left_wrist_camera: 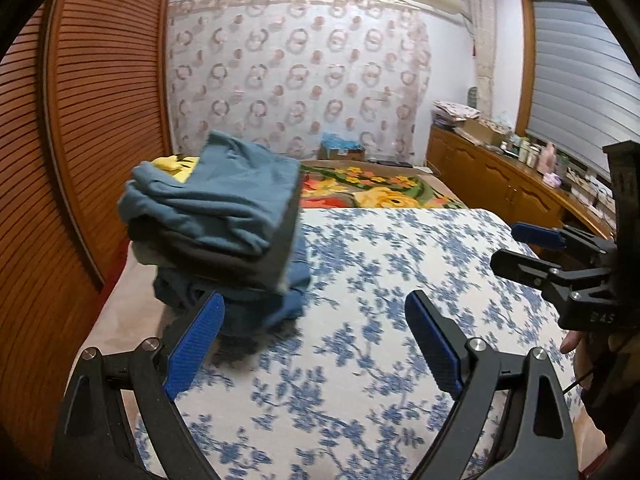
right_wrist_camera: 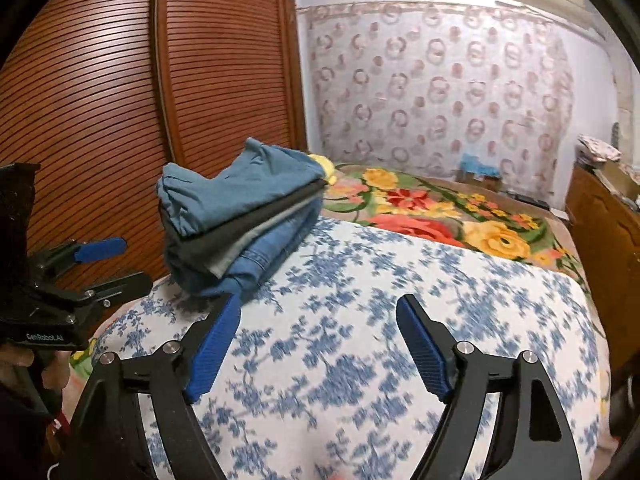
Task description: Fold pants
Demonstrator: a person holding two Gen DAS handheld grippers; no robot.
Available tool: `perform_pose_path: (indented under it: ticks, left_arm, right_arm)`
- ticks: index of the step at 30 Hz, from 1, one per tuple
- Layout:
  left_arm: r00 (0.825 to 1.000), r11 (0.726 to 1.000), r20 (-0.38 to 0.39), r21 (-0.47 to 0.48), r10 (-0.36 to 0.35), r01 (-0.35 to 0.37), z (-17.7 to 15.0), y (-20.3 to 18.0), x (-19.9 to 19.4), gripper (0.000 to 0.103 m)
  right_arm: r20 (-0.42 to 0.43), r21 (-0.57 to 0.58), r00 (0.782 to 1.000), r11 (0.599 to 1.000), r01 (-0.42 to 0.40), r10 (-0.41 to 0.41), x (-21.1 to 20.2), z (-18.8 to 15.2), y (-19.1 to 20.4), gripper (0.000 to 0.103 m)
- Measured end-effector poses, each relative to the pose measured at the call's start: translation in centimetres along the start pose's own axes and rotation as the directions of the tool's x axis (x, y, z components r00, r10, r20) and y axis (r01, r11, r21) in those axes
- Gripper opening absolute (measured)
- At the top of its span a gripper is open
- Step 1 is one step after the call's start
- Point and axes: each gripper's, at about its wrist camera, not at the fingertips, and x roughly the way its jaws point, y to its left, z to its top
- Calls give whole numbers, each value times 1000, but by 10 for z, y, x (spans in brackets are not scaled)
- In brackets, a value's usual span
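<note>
Both sets of tongs wide apart, nothing gripped. Left tongs (left_wrist_camera: 316,344) low in frame; right tongs (right_wrist_camera: 318,344) likewise. Only in left view: wooden cabinet (left_wrist_camera: 500,184) at right. Stack of folded pants (right_wrist_camera: 240,220) resting on bed (right_wrist_camera: 400,300), upper left of both tongs.

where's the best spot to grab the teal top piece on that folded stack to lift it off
Judging from both views, grip the teal garment at its bunched, rounded near-left end, coming from the wardrobe side. There the fabric rolls into a thick lip overhanging the dark layer, so one finger could slip under. The far edge lies flat and thin. Both the left claw and right claw are open and empty.
</note>
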Motion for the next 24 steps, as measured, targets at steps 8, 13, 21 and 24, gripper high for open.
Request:
perform_pose_path:
  ticks: [8,13,21,24]
  left_arm:
    - [1000,999,0,42,-29,29,-6,-34,-11,92]
    - [999,997,-2,53,-49,49,-5,-51,-14,92]
    - [996,994,32,66,-87,85,4,-81,-31,92]
    - [994,992,50,76,-100,96,8,-89,-39,92]
  right_arm:
    - [25,87,994,990,108,-111,-47,-26,-8,83]
    - [36,121,985,979,166,-171,-76,-35,-10,83]
    - [68,156,964,957,244,-257,-120,-39,-12,83]
    - [83,168,957,950,262,-278,-135,-39,-9,83]
